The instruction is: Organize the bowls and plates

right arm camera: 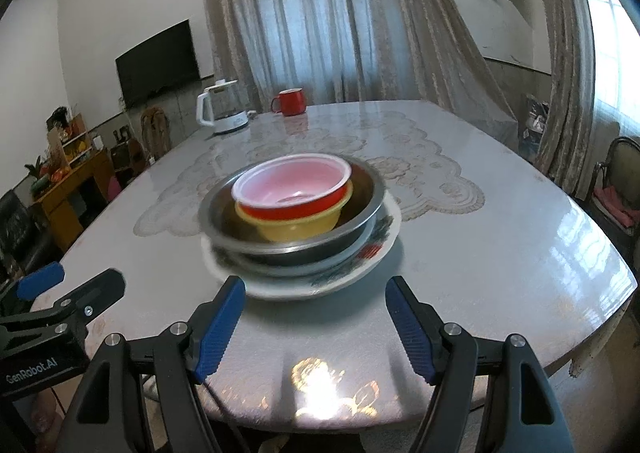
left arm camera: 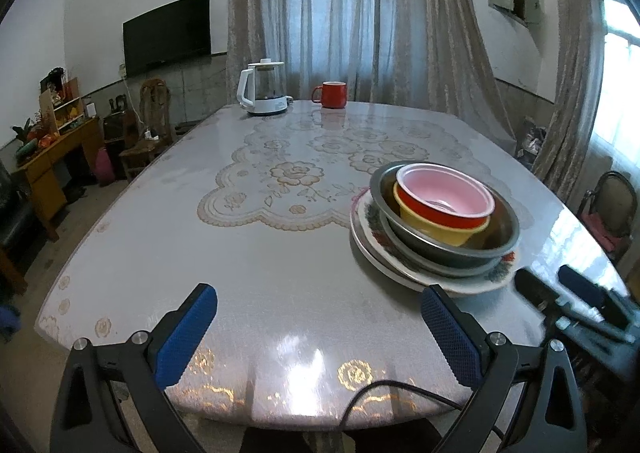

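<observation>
Blue-padded, the left gripper (left arm camera: pixel 320 317) and right gripper (right arm camera: pixel 316 313) both hang wide open over the table's (right arm camera: pixel 500 253) near edge, holding nothing. Just beyond the right one, a floral plate (right arm camera: pixel 352 269) carries a steel bowl (right arm camera: pixel 360 213) with 2 nested bowls, yellow (right arm camera: pixel 300 227) under red (right arm camera: pixel 296 205). Kettle (left arm camera: pixel 262 89) and red mug (left arm camera: pixel 332 94) stand by the far edge.
</observation>
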The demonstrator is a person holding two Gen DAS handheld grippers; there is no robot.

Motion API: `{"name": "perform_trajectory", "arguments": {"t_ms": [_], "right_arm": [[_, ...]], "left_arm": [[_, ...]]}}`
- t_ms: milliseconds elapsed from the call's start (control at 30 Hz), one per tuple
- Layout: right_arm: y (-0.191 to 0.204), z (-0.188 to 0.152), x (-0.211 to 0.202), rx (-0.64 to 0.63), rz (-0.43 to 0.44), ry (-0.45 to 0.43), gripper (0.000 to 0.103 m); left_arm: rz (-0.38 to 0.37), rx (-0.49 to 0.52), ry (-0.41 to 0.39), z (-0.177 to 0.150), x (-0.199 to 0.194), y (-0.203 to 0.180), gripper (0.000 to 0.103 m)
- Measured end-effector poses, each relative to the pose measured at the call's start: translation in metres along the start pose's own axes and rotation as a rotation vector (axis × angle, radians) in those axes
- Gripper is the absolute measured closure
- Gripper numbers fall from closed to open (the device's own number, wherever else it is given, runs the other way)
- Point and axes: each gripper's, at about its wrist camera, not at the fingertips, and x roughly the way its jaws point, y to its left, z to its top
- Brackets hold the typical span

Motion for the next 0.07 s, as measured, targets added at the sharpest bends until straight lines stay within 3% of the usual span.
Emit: {"name": "perform_trajectory", "arguments": {"t_ms": [67], "right_arm": [[-0.0107, 0.0106, 0.0048, 0.019, -0.011, 0.001, 0.029]], "left_arm": [[0.012, -0.006, 0.002, 0.007, 0.0047, 0.0015, 0.001]]}}
